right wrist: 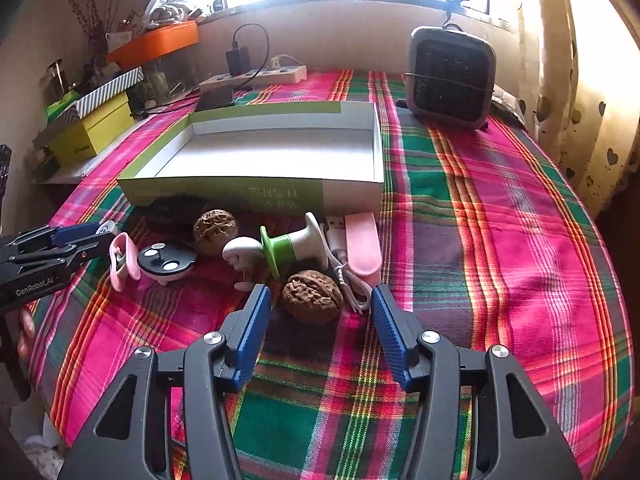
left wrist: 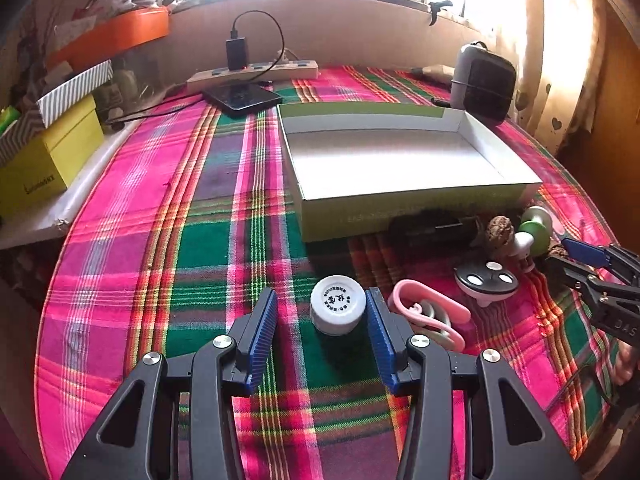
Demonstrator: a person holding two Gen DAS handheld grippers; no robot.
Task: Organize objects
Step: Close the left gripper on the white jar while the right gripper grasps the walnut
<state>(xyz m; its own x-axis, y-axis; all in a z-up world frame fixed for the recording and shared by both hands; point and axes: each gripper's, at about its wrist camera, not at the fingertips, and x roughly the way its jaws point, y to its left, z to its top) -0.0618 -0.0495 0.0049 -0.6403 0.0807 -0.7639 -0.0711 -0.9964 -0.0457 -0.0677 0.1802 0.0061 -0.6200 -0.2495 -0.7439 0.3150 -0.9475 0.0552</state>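
My left gripper [left wrist: 321, 307] is open, its blue pads on either side of a small white bottle cap [left wrist: 338, 309] on the plaid cloth. My right gripper [right wrist: 320, 308] is open, with a brown walnut [right wrist: 313, 296] between its fingertips. An empty white shallow box with green sides [left wrist: 400, 156] lies beyond; it also shows in the right wrist view [right wrist: 264, 156]. In front of the box lie a second walnut [right wrist: 215, 231], a green and white spool [right wrist: 290, 248], a pink clip [right wrist: 122, 260], a black round disc toy [right wrist: 166, 262] and a pink USB device with white cable [right wrist: 362, 250].
A grey heater [right wrist: 450, 76] stands at the back right. A power strip with charger [right wrist: 256, 74] and a black phone [left wrist: 242, 98] lie at the back. Yellow and striped boxes [left wrist: 48, 148] sit on a shelf at the left. The table edge runs along the right.
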